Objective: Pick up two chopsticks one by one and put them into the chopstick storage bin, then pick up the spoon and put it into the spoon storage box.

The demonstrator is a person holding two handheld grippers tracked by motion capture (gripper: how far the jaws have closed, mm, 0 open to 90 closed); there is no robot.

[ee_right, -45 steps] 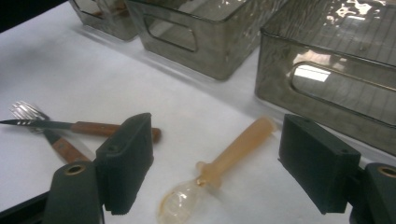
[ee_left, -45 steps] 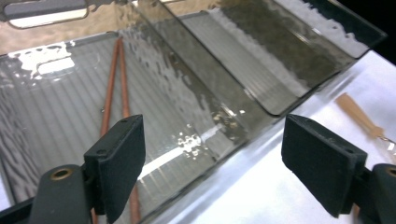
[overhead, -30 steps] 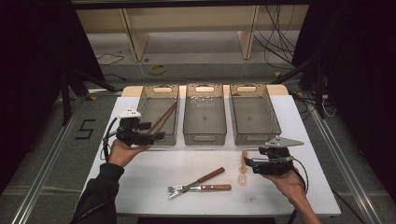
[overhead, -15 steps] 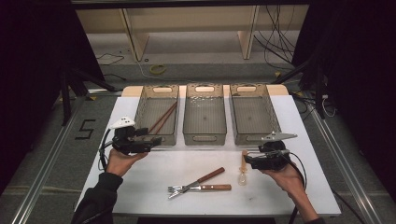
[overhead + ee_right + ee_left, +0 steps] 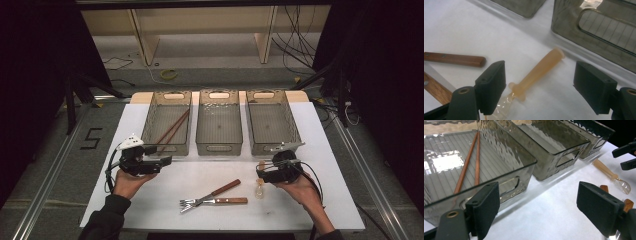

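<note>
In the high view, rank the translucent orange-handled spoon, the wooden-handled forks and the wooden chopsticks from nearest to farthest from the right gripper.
1. Translucent orange-handled spoon, just off the right gripper, toward the table's middle.
2. Wooden-handled forks, crossed at the table's front centre.
3. Wooden chopsticks, inside the left grey bin, farthest.

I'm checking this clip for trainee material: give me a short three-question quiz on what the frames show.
1. Which bin holds the chopsticks: left, middle or right?
2. True or false: the right gripper is clamped on the spoon.
3. How many wooden-handled forks lie on the table?

Key:
1. Left.
2. False; its jaws stand open on either side of the spoon's handle.
3. Two, crossed.
</note>
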